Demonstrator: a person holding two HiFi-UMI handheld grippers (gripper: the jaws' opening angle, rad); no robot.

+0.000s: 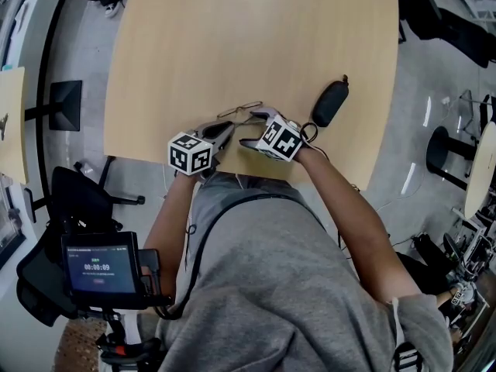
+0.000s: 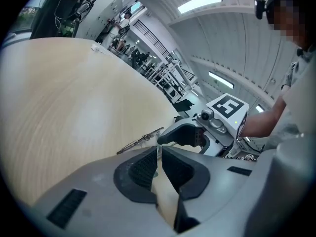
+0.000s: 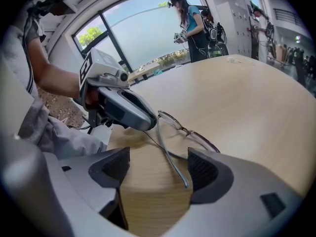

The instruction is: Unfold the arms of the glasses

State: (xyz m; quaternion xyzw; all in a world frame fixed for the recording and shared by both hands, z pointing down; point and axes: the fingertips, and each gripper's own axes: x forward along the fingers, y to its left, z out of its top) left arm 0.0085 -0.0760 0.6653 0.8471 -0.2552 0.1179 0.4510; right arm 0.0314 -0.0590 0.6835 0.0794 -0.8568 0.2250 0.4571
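Thin wire-rimmed glasses point(image 1: 242, 109) lie near the front edge of the light wooden table point(image 1: 232, 37). My left gripper point(image 1: 229, 130) comes in from the left and is shut on one end of the glasses' frame; in the left gripper view its jaws point(image 2: 159, 154) stand nearly together with a thin pale edge between them. In the right gripper view the lens rims point(image 3: 190, 131) run to the right and one arm point(image 3: 173, 162) is swung out toward me. That arm lies between the wide jaws of my open right gripper point(image 3: 160, 164), close to the right pad, unpinched.
A black glasses case point(image 1: 329, 103) lies on the table right of my grippers. The table's front edge point(image 1: 232, 169) is just below them. A screen device point(image 1: 101, 270) sits at lower left. A person point(image 3: 190, 26) stands beyond the table's far side.
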